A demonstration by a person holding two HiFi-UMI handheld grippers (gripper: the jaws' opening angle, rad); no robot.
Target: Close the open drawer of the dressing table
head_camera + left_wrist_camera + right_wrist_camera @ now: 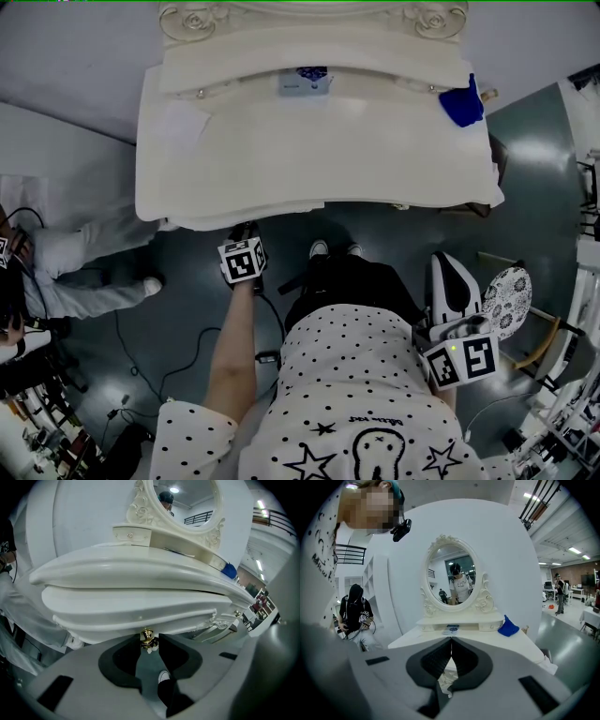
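The closing is under way but, judging by how things lie, it is not finished. The left gripper [149, 637] is reaching in under the front edge of the dressing table [309, 141], and its jaws are standing wide with the drawer's gold knob [147, 640] filling the gap at their tips, so they appear to be clamping on it. The drawer [140, 606] is lying straight ahead of and just above this gripper. In the head view its front is showing as a narrow band sticking out beyond the counter's edge, which suggests it is nearly in but not yet flush. The right gripper [451, 641] is hanging back from the table with its jaws together and nothing between them, taking no part. What seems to be remaining is the last bit of pushing the drawer home and then letting go of the knob.
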